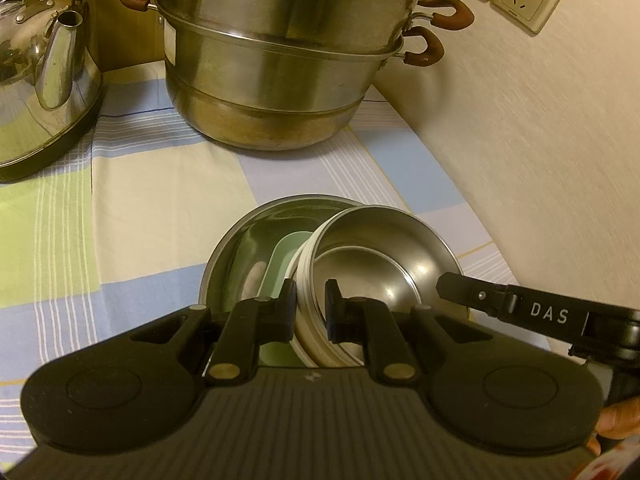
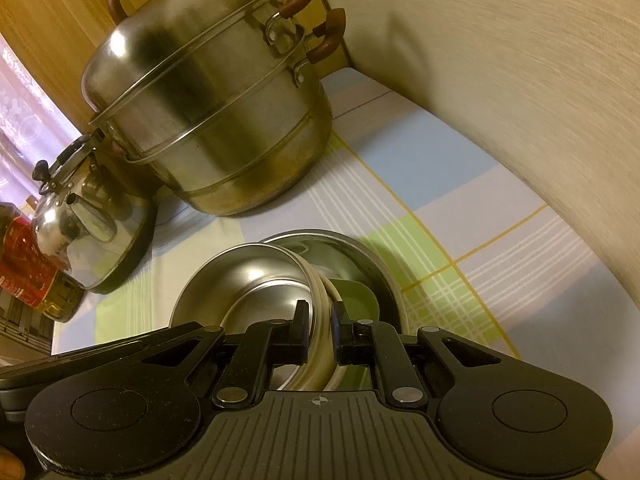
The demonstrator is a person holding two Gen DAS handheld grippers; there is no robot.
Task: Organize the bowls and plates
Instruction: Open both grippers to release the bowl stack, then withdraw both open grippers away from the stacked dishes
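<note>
Nearest, the left gripper (image 1: 311, 307) is seen pinching the near rim of the bowl (image 1: 394, 258), one finger inside the wall and one outside, against its cream outer band. From the other side, the right gripper (image 2: 320, 326) is clamped on the same bowl's (image 2: 256, 284) rim in the same manner, so the bowl is held at two points of its edge. It is tilted, leaning inside the basin (image 1: 236, 240), with a pale green dish (image 1: 282, 250) wedged between the two; whether its base rests on the dish cannot be told.

The bowl is judged light and stiff, its polished steel wall thin and slippery, so a rim pinch is likely to pivot unless both grips are kept level. The banded edge is the best hold, since the pads are given more friction there than on bare metal. The nested pieces may scrape or drag along when lifted.

Beyond, on the checked cloth (image 1: 160, 200), a kettle (image 1: 44, 80) and a steamer pot (image 1: 280, 80) are stood well apart from the stack.
</note>
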